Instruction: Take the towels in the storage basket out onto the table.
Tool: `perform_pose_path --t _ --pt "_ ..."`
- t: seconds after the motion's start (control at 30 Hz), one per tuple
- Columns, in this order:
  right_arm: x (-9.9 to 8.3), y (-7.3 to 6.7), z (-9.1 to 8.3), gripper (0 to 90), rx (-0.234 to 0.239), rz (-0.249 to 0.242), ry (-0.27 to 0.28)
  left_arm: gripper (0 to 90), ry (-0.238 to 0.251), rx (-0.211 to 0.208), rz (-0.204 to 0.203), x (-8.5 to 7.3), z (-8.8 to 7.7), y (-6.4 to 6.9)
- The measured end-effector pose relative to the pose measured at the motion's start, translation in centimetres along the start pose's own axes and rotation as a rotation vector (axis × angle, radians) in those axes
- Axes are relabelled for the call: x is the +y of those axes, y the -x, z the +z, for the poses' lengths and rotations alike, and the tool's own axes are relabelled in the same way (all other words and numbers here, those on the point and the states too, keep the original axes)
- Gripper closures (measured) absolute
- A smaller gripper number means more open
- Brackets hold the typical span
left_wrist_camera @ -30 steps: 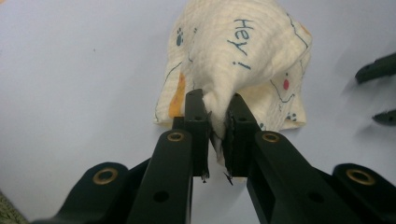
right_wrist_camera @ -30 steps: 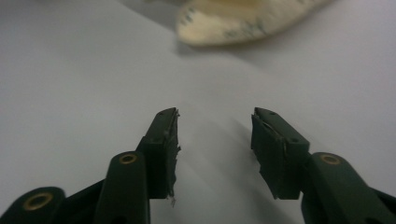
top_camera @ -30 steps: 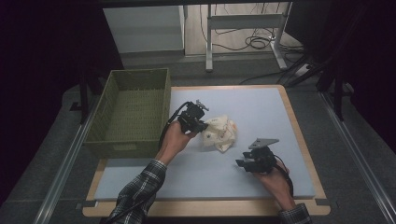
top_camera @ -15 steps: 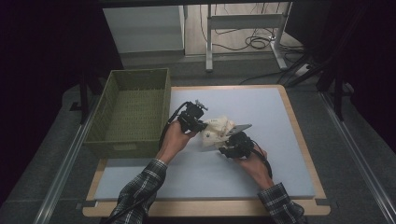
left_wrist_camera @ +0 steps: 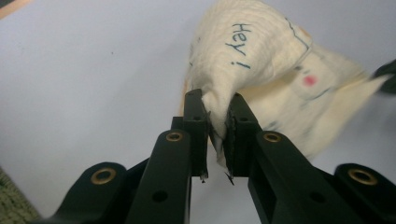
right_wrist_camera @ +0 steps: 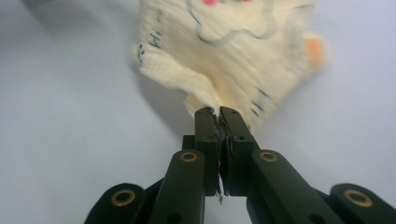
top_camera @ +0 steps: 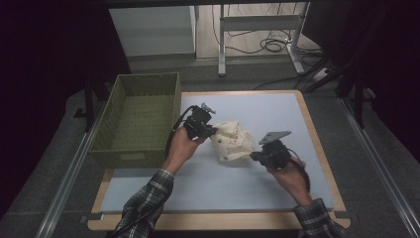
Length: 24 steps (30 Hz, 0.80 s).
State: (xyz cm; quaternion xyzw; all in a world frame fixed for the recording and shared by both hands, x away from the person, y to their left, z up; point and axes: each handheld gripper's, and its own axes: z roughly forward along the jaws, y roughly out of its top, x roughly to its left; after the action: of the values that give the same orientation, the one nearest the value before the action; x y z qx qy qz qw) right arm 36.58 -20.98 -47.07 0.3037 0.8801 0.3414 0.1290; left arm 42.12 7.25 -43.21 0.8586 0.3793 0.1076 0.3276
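While you look down from the high view, the cream printed cloth [top_camera: 232, 141] hangs bunched between your two hands above the pale tabletop [top_camera: 277, 106], just right of the woven green basket [top_camera: 141, 116]. Your left hand-held gripper [top_camera: 214, 130] pinches its left edge and your right hand-held gripper [top_camera: 253, 156] its lower right corner.

Along the left gripper view, the jaws are clamped on a thick fold of the cloth [left_wrist_camera: 261, 65], and you can read "Hey!" in dark ink beside a red dot, lettering too small to make out from above.

Through the right gripper view, the jaws have just been closing and now grip a thin corner of the cloth [right_wrist_camera: 229, 51], with a wavy outline and an orange patch in sight.

Judged from its folds, it is light, soft and limp, so it will sag and slip rather than break; hold corners or hems, well apart, to spread it.
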Motion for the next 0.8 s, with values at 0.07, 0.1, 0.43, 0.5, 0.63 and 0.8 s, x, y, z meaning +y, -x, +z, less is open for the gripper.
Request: perform_pose_path --t 0.07,0.1,0.43,0.5,0.63,0.8 --pt "-0.4 0.8 -2.2 86.6 -0.037 0.01 0.009 81.1 0.003 -0.004 -0.006 -0.1 -0.3 0.0" --pt "-0.7 1.4 -3.2 86.5 -0.054 0.02 0.012 80.6 -0.002 -0.01 -0.01 -0.2 -0.2 0.0" --pt "-5.0 5.9 -5.0 70.2 -0.137 0.141 -0.021 62.0 -0.112 0.033 -0.009 -1.5 3.3 0.7" --pt "-5.5 5.5 -5.6 68.2 -0.134 0.137 -0.009 59.1 -0.111 0.043 -0.017 -1.6 3.3 0.6" --pt "-6.3 3.7 -5.9 66.9 -0.097 0.109 -0.011 65.2 -0.105 0.036 -0.02 -1.9 3.0 0.4" --pt "-7.0 0.3 -4.3 64.5 0.024 0.078 -0.026 76.0 -0.118 0.009 -0.026 -2.6 3.2 0.3"
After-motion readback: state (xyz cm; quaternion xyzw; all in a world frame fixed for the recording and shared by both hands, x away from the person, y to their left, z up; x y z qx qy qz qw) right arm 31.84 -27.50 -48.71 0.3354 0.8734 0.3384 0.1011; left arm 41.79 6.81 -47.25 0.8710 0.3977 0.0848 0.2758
